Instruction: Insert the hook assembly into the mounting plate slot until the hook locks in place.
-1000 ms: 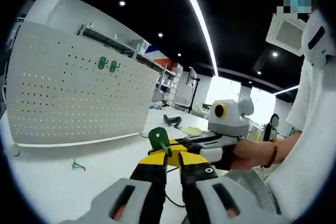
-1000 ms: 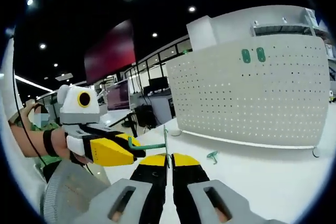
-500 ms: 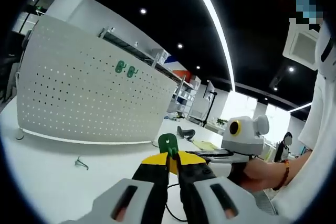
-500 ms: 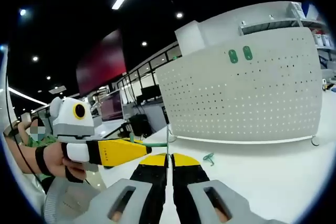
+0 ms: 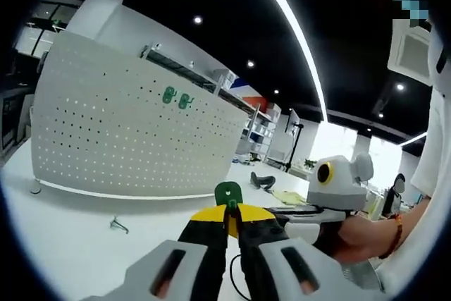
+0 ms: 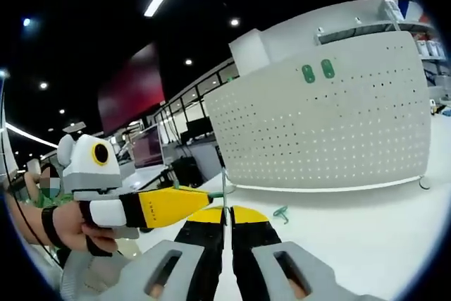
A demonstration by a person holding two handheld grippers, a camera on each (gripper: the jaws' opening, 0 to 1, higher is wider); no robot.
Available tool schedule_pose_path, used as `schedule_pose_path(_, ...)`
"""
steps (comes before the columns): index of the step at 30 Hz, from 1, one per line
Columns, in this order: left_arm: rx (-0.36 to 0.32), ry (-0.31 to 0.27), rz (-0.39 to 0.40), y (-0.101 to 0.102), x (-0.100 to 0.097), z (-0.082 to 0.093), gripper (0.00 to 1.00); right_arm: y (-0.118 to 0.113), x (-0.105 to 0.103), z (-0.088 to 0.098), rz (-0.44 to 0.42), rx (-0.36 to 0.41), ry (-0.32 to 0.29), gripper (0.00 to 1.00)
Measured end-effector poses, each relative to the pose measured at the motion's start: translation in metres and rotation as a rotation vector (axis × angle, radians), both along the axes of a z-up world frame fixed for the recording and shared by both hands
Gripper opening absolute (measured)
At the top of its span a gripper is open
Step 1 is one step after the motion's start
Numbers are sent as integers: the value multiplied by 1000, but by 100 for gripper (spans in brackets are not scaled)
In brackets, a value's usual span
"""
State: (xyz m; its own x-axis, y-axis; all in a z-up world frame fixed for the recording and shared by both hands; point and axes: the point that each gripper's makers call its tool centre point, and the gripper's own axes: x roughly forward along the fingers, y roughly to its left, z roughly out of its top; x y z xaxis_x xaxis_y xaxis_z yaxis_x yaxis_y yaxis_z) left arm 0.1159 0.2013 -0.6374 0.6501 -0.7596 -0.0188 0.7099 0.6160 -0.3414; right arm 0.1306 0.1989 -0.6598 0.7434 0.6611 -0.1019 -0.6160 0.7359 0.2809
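Note:
My left gripper [image 5: 231, 211] is shut on a small green mounting plate [image 5: 227, 192] that stands up above its yellow tips. The right gripper [image 5: 273, 209], held by a hand, reaches in from the right and meets those tips. In the right gripper view, my right gripper [image 6: 226, 211] is shut on a thin green hook [image 6: 224, 189], whose stem rises between the jaws. The left gripper [image 6: 206, 196] comes in from the left, and its yellow jaw nearly touches that stem. Whether hook and plate are joined is hidden.
A curved white pegboard [image 5: 134, 139] [image 6: 324, 132] stands on the white table [image 5: 70, 237], with two green plates [image 5: 176, 96] [image 6: 315, 71] near its top. A loose green hook [image 5: 118, 225] [image 6: 282, 211] lies on the table before it. A person's hand [image 6: 70, 223] holds the left gripper.
The two grippers have drawn closer, so the green arm once showing between them is nearly covered. Both views have swung a little, keeping the pegboard in sight.

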Motion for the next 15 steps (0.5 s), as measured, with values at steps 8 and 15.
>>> schedule_pose_path(8, -12, 7, 22, 0, 5, 3, 3, 0, 2, 2, 40, -35, -23, 3)
schedule_pose_path(15, -9, -25, 62, 2, 20, 15, 3, -11, 8, 5, 44, -68, -43, 7)
